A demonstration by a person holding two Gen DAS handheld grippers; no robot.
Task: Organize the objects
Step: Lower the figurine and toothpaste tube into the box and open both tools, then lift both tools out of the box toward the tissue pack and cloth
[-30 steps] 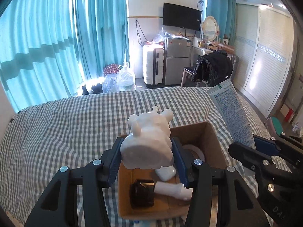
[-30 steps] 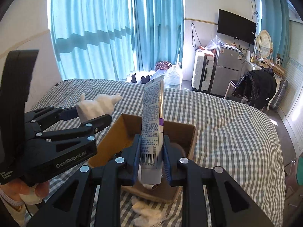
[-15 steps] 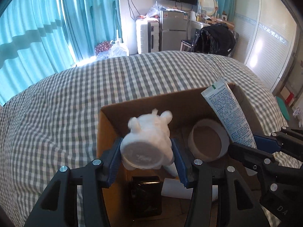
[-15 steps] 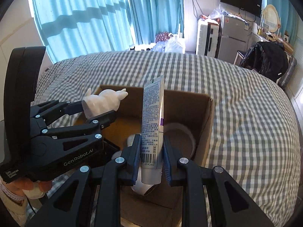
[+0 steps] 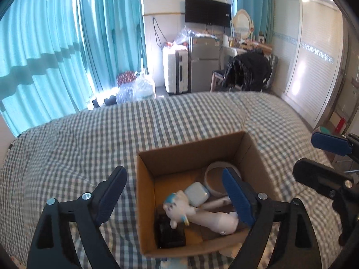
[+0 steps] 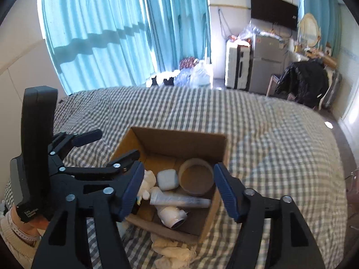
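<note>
A cardboard box (image 5: 252,150) sits on the gingham-covered bed (image 5: 89,139) before teal curtains (image 5: 56,44); both the left hand-held gripper (image 5: 172,192) and right hand-held gripper (image 6: 177,189) hover above, spread wide, empty.

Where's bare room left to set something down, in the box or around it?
The box floor is crowded: figurine, tube, tape roll, white case. A bare strip lies along its far wall. The checked bedspread is bare left and beyond.

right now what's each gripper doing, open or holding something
left gripper: jaws open, holding nothing, above the cardboard box.
right gripper: jaws open, holding nothing, above the same box.
</note>
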